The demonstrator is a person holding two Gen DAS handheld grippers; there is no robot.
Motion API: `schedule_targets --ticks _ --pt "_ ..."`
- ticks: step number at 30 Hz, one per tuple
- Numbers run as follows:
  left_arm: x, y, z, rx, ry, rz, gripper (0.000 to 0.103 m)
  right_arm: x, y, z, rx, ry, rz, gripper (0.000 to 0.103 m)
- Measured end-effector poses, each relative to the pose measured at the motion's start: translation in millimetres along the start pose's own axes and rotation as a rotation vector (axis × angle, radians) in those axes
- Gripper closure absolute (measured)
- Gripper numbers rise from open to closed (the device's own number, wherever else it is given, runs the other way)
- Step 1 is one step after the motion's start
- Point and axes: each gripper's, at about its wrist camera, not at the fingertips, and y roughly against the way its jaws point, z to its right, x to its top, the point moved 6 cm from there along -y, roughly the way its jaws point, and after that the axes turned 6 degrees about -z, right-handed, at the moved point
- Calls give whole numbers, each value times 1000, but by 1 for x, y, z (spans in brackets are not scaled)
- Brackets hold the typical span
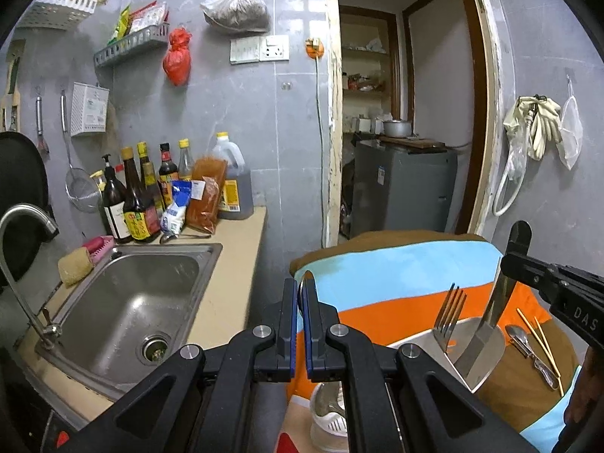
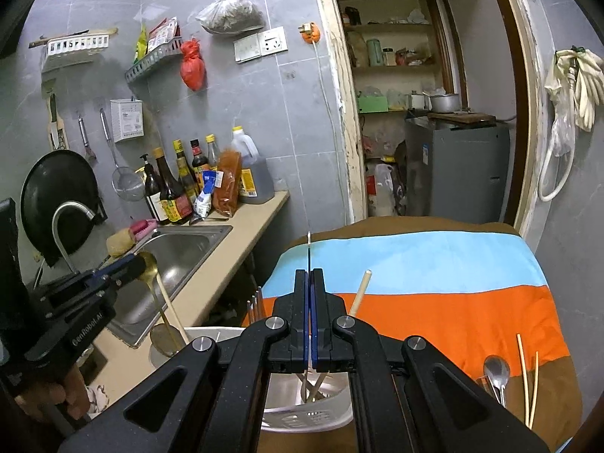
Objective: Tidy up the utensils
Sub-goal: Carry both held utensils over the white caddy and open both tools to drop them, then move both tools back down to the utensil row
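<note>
My left gripper (image 1: 301, 290) is shut on a gold spoon (image 2: 148, 264), held above a white utensil holder (image 2: 321, 415). My right gripper (image 2: 309, 283) is shut on a steel knife (image 1: 487, 324), whose blade points down into the holder. The holder also holds a fork (image 1: 449, 313), a steel turner (image 1: 483, 355) and a wooden stick (image 2: 360, 292). On the striped cloth (image 2: 434, 264) to the right lie a steel spoon (image 2: 497, 372), a peeler (image 1: 538, 362) and a pair of chopsticks (image 2: 526, 377).
A steel sink (image 1: 132, 302) with a tap (image 1: 26, 222) is on the left counter. Sauce bottles (image 1: 139, 196) stand behind it against the tiled wall. A doorway (image 1: 407, 113) opens behind the cloth-covered table. Gloves (image 1: 536, 124) hang on the right wall.
</note>
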Motion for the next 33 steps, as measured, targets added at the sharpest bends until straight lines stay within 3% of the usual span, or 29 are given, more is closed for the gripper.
schedule_targets --ticks 11,15,18,22,26,29,33 --pt "-9 -14 9 -24 -9 -52 99 -3 -9 -1 40 8 -46 102" --pt "-14 -20 10 -88 12 -102 98 -8 -12 0 54 20 -86 101" --pt "-20 -21 6 -150 69 -127 97 -9 -8 3 66 15 -84 96" --pt "-23 -21 6 -225 120 -155 97 -7 0 6 74 3 -63 77" --pt "-20 -19 2 -261 164 -151 95 -2 15 14 74 -17 -14 74" --pt "-16 -12 3 -274 173 -132 83 3 32 24 40 -33 40 59" --pt "-7 1 6 -301 206 -80 58 11 55 43 -15 -61 99 41"
